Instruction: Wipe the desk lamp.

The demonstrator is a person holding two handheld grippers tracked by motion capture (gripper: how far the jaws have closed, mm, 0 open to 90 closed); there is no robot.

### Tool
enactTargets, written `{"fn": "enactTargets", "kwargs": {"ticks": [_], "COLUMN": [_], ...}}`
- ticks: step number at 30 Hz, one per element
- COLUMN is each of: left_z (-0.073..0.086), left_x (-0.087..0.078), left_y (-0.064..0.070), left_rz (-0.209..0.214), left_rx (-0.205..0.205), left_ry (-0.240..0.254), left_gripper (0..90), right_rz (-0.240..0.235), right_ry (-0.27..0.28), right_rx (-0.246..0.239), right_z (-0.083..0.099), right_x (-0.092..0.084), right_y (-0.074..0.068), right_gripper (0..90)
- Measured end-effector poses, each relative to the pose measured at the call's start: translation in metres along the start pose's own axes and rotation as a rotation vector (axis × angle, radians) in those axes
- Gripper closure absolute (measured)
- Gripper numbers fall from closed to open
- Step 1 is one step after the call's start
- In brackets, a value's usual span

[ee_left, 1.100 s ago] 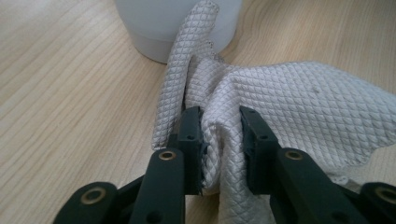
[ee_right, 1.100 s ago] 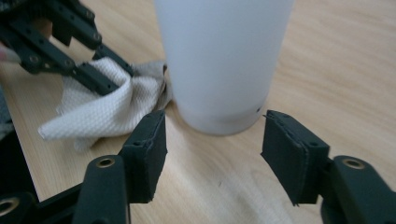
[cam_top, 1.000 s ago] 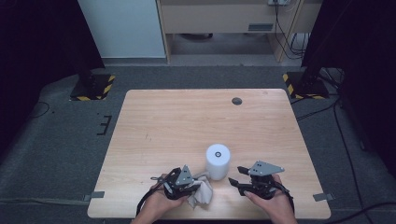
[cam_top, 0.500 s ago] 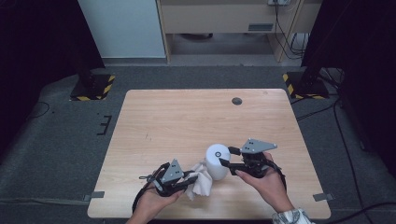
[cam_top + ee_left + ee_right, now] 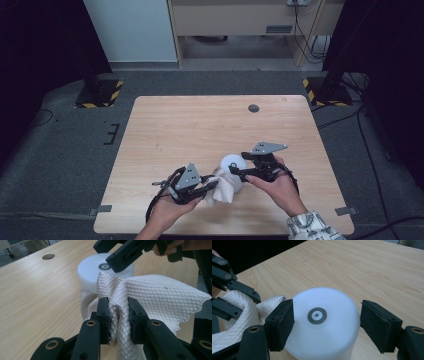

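Left gripper (image 5: 118, 315) clamped on bunched white quilted cloth (image 5: 150, 295), fold pinched between both pads, rest of cloth fanning toward white cylinder (image 5: 95, 272) and draped against its side. Right gripper (image 5: 325, 322) straddling cylinder top, jaws just been opening; left pad at cylinder's edge, right pad standing clear with gap, nothing gripped. Cylinder upright near table's front edge, dark ring mark on top face. Wooden table (image 5: 200, 125) beneath; small dark round hole (image 5: 253, 108) near far edge, well apart from both hands.
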State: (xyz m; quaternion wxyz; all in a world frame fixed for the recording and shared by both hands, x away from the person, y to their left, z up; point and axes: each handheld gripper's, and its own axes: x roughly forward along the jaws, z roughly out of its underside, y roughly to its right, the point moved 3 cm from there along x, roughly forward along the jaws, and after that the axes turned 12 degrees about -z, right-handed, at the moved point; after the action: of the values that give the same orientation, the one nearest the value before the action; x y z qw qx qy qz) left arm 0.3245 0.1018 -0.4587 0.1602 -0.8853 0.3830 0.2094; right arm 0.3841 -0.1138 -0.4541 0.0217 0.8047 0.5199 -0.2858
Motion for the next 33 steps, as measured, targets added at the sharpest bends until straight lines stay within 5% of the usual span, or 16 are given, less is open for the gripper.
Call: {"fn": "enactTargets", "kwargs": {"ticks": [12, 17, 24, 33], "left_z": [0.028, 0.024, -0.003, 0.013], "left_x": [0.040, 0.037, 0.015, 0.032], "left_y": [0.009, 0.008, 0.006, 0.014], "left_rz": [-0.001, -0.004, 0.002, 0.013], "left_rx": [-0.009, -0.016, -0.045, -0.028], "left_ry": [-0.124, -0.098, 0.012, -0.058], "left_gripper": [73.5, 73.6, 73.6, 73.6], "right_rz": [-0.006, -0.007, -0.007, -0.007], "right_ry": [0.010, 0.010, 0.007, -0.002], "right_rx": [0.006, 0.006, 0.003, 0.002], "right_z": [0.001, 0.001, 0.001, 0.000], "right_x": [-0.001, -0.001, -0.001, -0.002], "right_y": [0.002, 0.003, 0.002, 0.002], "right_gripper": [30.1, 30.3, 30.7, 30.9]}}
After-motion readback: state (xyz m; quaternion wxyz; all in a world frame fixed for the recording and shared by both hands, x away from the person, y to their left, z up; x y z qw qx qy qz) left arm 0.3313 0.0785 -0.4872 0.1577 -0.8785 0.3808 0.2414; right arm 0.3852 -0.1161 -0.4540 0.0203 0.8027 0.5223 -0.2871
